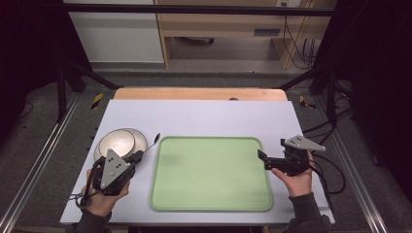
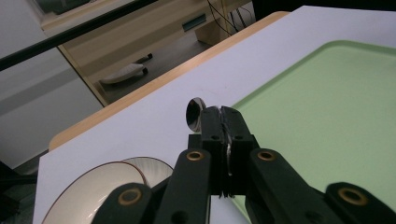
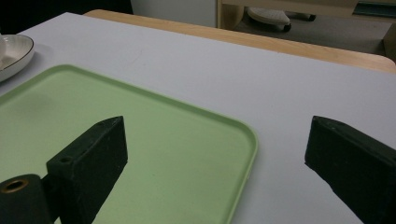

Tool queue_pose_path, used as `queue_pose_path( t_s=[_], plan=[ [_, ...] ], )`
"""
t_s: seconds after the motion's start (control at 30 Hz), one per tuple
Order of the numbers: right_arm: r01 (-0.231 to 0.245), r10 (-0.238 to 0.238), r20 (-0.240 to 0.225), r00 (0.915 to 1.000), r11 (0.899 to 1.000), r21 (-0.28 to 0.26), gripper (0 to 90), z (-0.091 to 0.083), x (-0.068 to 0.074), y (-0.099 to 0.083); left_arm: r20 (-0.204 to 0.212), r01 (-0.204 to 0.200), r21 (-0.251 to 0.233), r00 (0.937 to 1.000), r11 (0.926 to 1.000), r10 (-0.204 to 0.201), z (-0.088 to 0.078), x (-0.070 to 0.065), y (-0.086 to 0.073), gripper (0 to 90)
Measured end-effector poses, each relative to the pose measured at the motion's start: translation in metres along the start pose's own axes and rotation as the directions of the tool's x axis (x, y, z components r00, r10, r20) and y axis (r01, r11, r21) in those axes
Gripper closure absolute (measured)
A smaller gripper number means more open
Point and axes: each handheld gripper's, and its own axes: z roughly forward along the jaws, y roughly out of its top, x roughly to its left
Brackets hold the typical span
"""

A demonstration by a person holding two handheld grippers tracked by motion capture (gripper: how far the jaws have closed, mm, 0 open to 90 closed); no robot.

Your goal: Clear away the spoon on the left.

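Left tool (image 1: 137, 156) at 8 o'clock on the desk (image 1: 204, 114), held in the left hand (image 1: 104, 194), which comes in from the bottom edge, forearm angled up toward 1 o'clock. Jaws clenched on a metal spoon (image 1: 156, 139): in the left gripper view (image 2: 223, 122) the handle is pinched between the two black jaws and the spoon bowl (image 2: 194, 113) sticks out past the tips, off the desk surface, just beside the left edge of the green tray (image 1: 211, 173). In the high view the spoon points toward 1 o'clock from the jaws.

Two stacked white bowls (image 1: 120, 142) with a dark rim sit at 9 o'clock, just beyond the left tool, partly covered by it; also seen low left in the left gripper view (image 2: 100, 186).

Right tool (image 1: 261, 156) at 3 o'clock, held in the right hand (image 1: 297, 179), wrist rising from the bottom edge, jaws aimed toward 9 o'clock over the tray's right edge. Released, jaws wide apart, nothing between them in the right gripper view (image 3: 215, 154); the tray corner (image 3: 243, 140) lies below the gap. Grey three-cornered plate (image 1: 303, 143) on top.

Tray is bare, centred on the desk, flat.
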Motion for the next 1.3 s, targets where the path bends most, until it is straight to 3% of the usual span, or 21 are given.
queue_pose_path(
  t_s=[0.7, 1.3],
  plan=[
    [0.002, -0.002, -0.002, 1.0, 1.0, 0.005, 6.2, 0.001, 0.001, 0.0, 0.049, -0.03, 0.064, 0.9985, 0.9975, 0.027, 0.024, -0.014, -0.006, 88.8],
    [0.005, -0.005, -0.003, 1.0, 1.0, 0.014, 6.3, 0.003, 0.001, -0.001, 0.079, -0.073, 0.135, 0.9948, 0.9881, 0.063, 0.047, -0.027, -0.017, 88.8]
  ],
)
